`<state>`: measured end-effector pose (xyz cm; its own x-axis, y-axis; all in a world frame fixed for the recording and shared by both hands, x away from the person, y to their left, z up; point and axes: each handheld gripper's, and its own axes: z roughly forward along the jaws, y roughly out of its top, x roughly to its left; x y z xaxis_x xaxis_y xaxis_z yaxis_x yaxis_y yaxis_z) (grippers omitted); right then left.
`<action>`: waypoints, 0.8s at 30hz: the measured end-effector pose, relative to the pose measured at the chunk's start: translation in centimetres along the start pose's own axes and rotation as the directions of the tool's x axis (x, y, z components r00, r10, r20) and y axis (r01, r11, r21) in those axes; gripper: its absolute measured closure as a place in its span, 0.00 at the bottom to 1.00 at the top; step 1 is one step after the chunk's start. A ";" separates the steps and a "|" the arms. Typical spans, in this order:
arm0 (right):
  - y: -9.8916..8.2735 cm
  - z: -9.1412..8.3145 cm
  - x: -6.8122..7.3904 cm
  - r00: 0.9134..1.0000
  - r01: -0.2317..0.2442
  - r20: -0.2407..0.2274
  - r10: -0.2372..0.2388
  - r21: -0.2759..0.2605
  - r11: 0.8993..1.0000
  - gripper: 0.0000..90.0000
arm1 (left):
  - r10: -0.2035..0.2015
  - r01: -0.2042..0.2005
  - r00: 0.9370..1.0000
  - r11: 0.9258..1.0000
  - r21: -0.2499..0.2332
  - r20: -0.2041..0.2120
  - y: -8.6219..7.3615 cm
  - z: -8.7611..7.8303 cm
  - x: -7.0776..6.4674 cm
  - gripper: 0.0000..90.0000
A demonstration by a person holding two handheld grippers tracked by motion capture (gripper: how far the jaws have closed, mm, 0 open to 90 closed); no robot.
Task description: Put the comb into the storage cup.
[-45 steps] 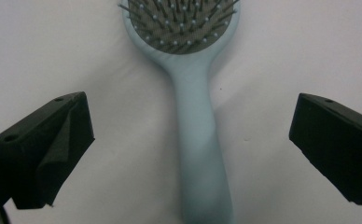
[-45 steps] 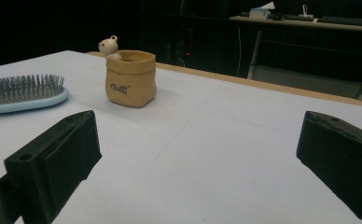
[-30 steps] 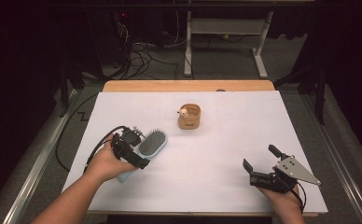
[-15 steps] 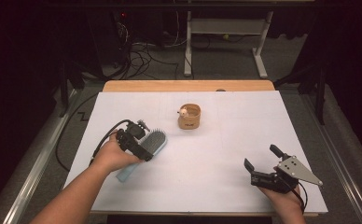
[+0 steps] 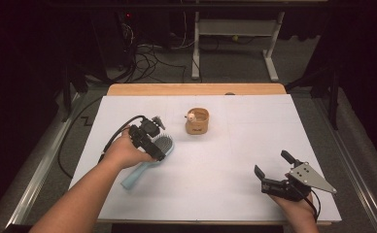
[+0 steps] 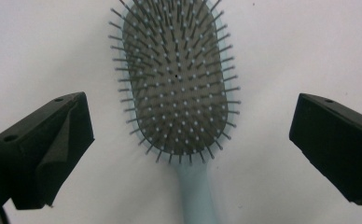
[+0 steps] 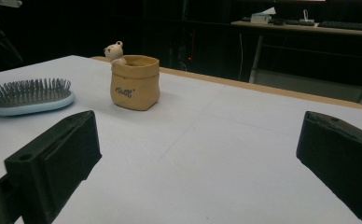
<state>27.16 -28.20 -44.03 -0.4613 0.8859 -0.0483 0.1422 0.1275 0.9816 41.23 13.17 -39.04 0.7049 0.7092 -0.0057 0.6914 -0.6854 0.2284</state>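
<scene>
The left gripper (image 5: 158, 141) hangs directly above the hairbrush (image 5: 150, 158), jaws spread wide. In the left gripper view the brush (image 6: 177, 88) lies bristles-up on the white counter (image 5: 225, 160), its head between the two jaws and its pale blue handle running back toward the camera. The step in hand looks like a grasp of the brush. To do it well, I would lower the gripper straight down until the jaw tips reach the brush's plastic rim rather than the bristle tips, and close across the narrow width of the head or, better, slide back a little to the neck where handle meets head, which gives a firmer hold and less crushing of bristles. Keep the jaws square to the brush's long axis so it does not twist.

Beyond the brush, toward the counter's middle, stands a small tan pot (image 5: 197, 121). Far right, the right gripper (image 5: 274, 171) rests near the counter's near edge, jaws wide apart and empty, well apart from both things.
</scene>
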 end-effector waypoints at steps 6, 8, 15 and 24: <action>0.0 0.0 0.1 1.000 0.002 0.001 -0.002 0.001 1.000 0.00 | 0.007 -0.007 1.000 1.000 0.023 0.002 0.7 1.3 0.2 0.01; 0.1 0.0 0.1 1.000 0.006 -0.001 -0.006 0.000 1.000 0.00 | 0.002 -0.002 1.000 1.000 0.030 0.004 0.9 1.7 0.2 0.01; 0.1 0.0 0.2 1.000 0.007 -0.003 -0.007 -0.001 1.000 0.00 | -0.008 0.008 1.000 0.999 0.050 -0.002 1.6 3.0 0.2 0.01; 0.1 0.0 0.2 1.000 0.008 -0.002 -0.008 -0.004 1.000 0.00 | -0.041 0.041 0.999 0.996 0.079 -0.001 1.8 3.7 1.0 0.02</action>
<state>27.05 -28.01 -43.94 -0.4639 0.8842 -0.0556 0.1355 0.1328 0.9818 43.80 12.05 -42.26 0.6759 0.7369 -0.0142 0.7301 -0.6667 0.1501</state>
